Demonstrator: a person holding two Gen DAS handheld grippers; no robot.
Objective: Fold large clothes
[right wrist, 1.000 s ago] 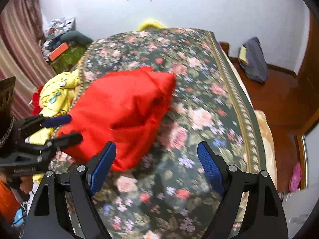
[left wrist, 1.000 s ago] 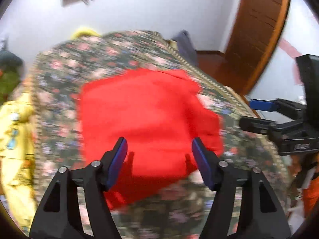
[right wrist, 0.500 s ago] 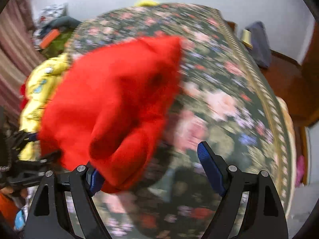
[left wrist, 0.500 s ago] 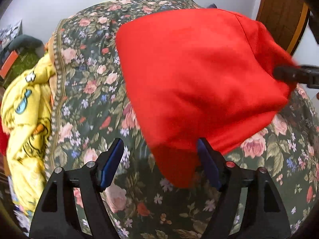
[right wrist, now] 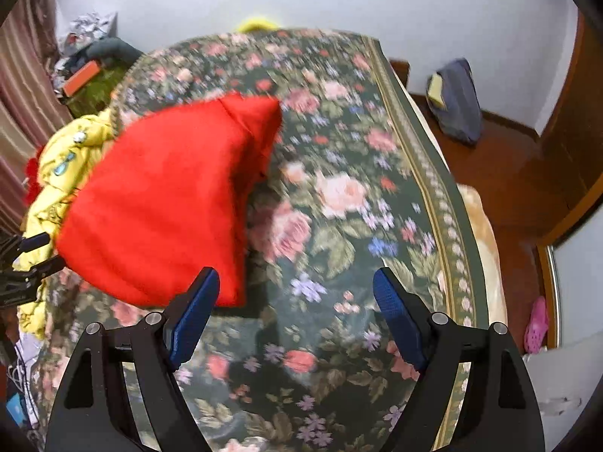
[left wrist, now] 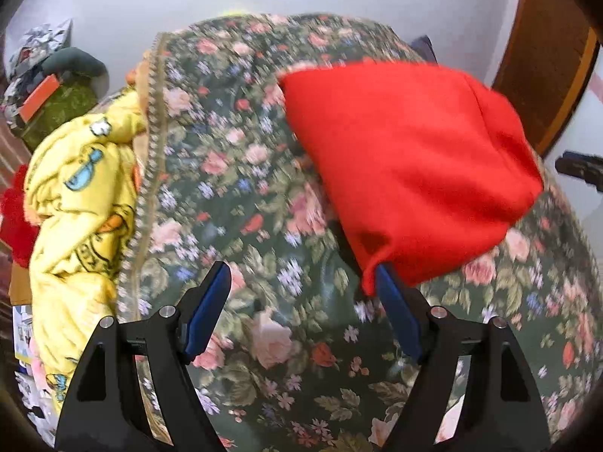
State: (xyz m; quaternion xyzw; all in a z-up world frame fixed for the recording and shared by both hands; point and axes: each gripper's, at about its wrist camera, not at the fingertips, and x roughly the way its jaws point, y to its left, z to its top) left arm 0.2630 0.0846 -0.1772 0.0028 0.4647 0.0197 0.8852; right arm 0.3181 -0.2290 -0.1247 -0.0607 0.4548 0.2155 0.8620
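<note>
Red fleece, a folded garment [left wrist: 407, 165], lay on the dark green floral bedspread [left wrist: 241, 196] in the left wrist view, filling the right half of the picture, whereas half a second before it had spread across the upper middle. Its long axis ran from a far corner at upper left down to a near corner at lower right, and its lowest tip overlapped the top of the left gripper's [left wrist: 301, 312] right blue pad. That gripper's jaws stood wide apart with nothing between them, as they had earlier. A crumpled yellow cartoon-print garment [left wrist: 79, 203] hung at the bed's left edge, more of it in sight than before. The black tip of the right gripper [left wrist: 580, 169] showed at the right edge, just clear of the red cloth; its jaw state could not be read there. In the right wrist view the garment [right wrist: 166, 203] sat left of centre on the bedspread [right wrist: 358, 203], sharper and lower in the frame than half a second ago, its pointed far end aimed up and right and its broad end toward the lower left. The right gripper [right wrist: 294, 316] held its jaws wide apart and empty, the left pad overlapping the cloth's near edge. The left gripper [right wrist: 26, 263] appeared at the far left, beside the garment's broad end.
</note>
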